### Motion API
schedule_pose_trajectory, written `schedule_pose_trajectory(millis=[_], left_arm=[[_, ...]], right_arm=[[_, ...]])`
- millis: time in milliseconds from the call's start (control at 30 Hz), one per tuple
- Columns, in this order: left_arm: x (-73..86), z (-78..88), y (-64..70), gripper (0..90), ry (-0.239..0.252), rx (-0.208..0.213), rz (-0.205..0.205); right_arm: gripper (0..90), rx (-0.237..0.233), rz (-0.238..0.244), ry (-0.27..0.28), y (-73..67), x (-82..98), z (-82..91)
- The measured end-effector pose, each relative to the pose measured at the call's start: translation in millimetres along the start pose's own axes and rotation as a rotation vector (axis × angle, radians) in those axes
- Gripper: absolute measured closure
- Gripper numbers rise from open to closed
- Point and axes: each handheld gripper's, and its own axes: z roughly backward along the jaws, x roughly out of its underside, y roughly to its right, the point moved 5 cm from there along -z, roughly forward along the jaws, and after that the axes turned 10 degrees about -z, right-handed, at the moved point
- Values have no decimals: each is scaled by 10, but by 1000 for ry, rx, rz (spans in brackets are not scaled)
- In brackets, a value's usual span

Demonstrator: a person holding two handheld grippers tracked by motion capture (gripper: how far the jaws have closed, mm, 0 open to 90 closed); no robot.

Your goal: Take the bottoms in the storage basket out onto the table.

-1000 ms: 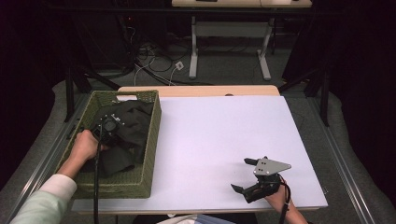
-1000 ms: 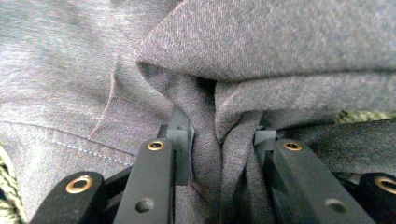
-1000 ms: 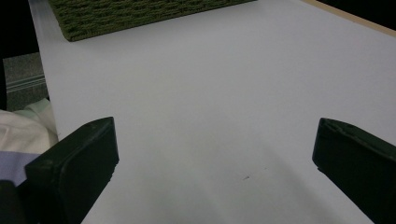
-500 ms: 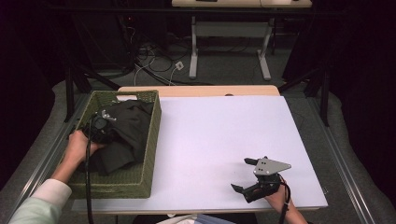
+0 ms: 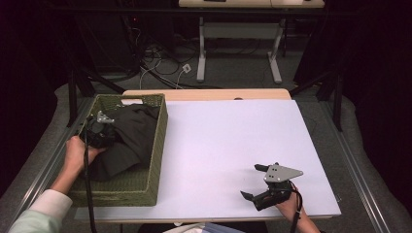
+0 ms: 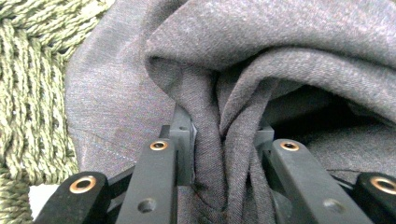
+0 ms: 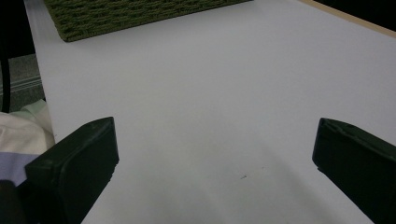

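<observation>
A dark grey garment [image 5: 128,138] lies bunched in a green woven basket [image 5: 155,145] at the table's left. My left gripper [image 5: 104,128] reaches into the basket, and in the left gripper view its jaws are shut on a pinched fold of the garment [image 6: 224,140], with the basket's weave [image 6: 32,93] to the side. My right gripper [image 5: 255,182] rests low over the white tabletop [image 5: 233,141] near the front right edge. Its jaws stand wide open in the right gripper view [image 7: 215,154], with bare table between them.
The basket's near wall [image 7: 135,14] shows at the top of the right gripper view. A light wooden strip [image 5: 209,94] runs along the table's far edge. Desk legs and cables [image 5: 204,58] stand on the floor beyond. A white sleeve [image 5: 39,211] enters at the bottom left.
My left gripper has lifted slightly and shifted toward the basket's far left with the garment fold in its jaws. The right gripper has stayed still.
</observation>
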Motion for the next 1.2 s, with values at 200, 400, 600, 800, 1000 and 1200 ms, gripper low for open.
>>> schedule_pose_trajectory(millis=[200, 400, 600, 800, 1000, 1200], left_arm=[[17, 73, -17, 719, 41, 6, 37], [24, 149, -35, 719, 76, -7, 52], [28, 198, -42, 722, 107, -7, 74], [30, 238, -52, 723, 131, -16, 84], [8, 300, -49, 724, 158, -19, 86], [-4, 348, -54, 724, 176, -23, 89]], right_arm=[[0, 2, 1, 0, 0, 0, 0], [0, 2, -2, -3, 7, 4, -9], [0, 4, 2, -1, 3, -1, -3], [0, 3, 0, 0, 10, 2, -6], [0, 2, -1, -8, 10, 7, -15], [0, 2, -1, -7, 8, 4, -13]])
